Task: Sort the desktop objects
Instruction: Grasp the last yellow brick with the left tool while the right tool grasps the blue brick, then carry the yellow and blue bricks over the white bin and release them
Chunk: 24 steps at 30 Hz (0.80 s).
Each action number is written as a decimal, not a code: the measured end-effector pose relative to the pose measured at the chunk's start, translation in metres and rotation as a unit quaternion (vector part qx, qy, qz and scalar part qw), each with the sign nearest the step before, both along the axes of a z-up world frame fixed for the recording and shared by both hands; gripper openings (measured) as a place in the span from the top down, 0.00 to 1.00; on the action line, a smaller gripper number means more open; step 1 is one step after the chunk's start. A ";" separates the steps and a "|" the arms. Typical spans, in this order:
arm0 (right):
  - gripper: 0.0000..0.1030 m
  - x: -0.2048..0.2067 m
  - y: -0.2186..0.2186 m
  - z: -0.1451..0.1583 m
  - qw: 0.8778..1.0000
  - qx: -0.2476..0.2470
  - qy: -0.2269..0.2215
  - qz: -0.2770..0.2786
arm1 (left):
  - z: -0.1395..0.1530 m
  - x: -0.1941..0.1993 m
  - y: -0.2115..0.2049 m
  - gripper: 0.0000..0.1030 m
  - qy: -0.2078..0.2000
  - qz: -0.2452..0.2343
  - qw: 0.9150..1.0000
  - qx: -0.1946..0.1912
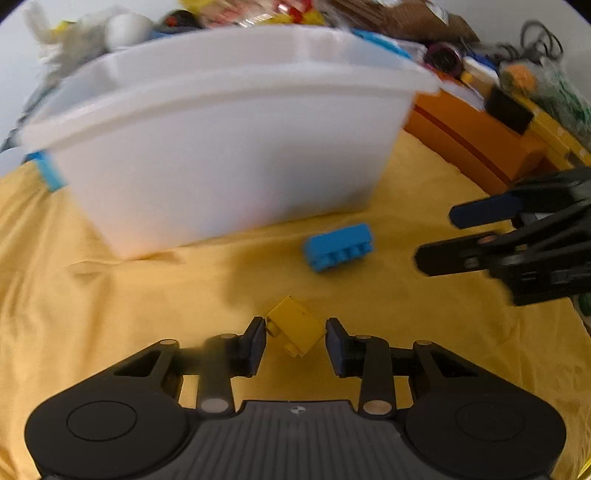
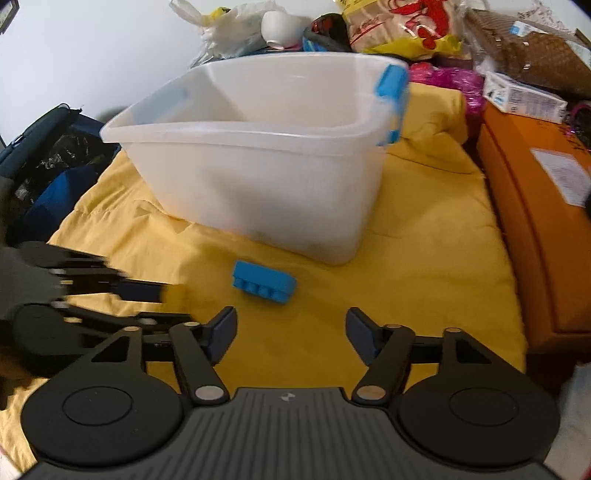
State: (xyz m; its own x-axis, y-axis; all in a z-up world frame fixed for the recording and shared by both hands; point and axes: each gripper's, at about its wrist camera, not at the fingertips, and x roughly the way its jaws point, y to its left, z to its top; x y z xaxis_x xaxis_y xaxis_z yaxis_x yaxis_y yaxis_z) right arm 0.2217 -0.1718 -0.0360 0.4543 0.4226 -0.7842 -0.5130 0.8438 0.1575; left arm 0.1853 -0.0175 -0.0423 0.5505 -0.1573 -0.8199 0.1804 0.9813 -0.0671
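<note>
Yellow studded brick (image 1: 297,326) tilted between spread fingers of left gripper (image 1: 295,338), ungripped, blue studded brick (image 2: 263,282) on wrinkled yellow cloth (image 2: 424,258) before translucent plastic bin (image 2: 255,162), right gripper (image 2: 291,332) wide, empty.

We see a yellow cloth (image 2: 424,236) under everything. Right of the right claw: orange box (image 2: 535,229), white carton (image 2: 524,96) on top. Far ahead: snack bag (image 2: 399,26), white plastic bag (image 2: 236,29), woven basket (image 2: 532,51). Left: dark blue bag (image 2: 51,173).

Bright even indoor light, soft shadows on the yellow cloth (image 2: 424,236), motion-blurred white bin (image 1: 229,155), fisheye-curved edges.
</note>
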 end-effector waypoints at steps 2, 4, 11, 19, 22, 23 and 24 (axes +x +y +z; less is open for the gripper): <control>0.30 0.006 0.014 -0.008 1.000 0.004 0.001 -0.003 | 0.010 -0.008 0.017 0.62 -0.006 0.021 1.000 -0.010; 0.29 0.012 0.028 -0.018 1.000 0.007 0.003 -0.006 | 0.020 -0.018 0.031 0.62 -0.012 0.040 0.999 -0.015; 0.48 0.015 0.050 -0.033 1.000 -0.008 0.009 -0.005 | 0.046 -0.036 0.064 0.62 -0.025 0.081 0.996 -0.033; 0.48 -0.012 0.022 0.060 0.996 0.067 -0.047 0.039 | 0.082 -0.026 0.072 0.62 -0.053 0.111 0.991 -0.056; 0.48 -0.007 0.016 0.099 0.993 0.083 -0.078 0.042 | 0.103 -0.011 0.072 0.62 -0.074 0.108 0.990 -0.048; 0.48 -0.001 0.014 0.110 0.992 0.085 -0.086 0.039 | 0.110 -0.004 0.072 0.62 -0.082 0.106 0.990 -0.042; 0.48 0.005 0.014 0.117 0.991 0.085 -0.093 0.036 | 0.117 0.004 0.072 0.62 -0.088 0.104 0.990 -0.037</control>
State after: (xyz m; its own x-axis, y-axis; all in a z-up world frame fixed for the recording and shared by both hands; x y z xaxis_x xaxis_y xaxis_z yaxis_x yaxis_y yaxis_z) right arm 0.2267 -0.1576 0.0812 0.5485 0.5781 -0.6042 -0.6042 0.7735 0.1916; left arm 0.1888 0.0549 0.0749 0.7107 -0.0812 -0.6988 -0.0102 0.9920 -0.1256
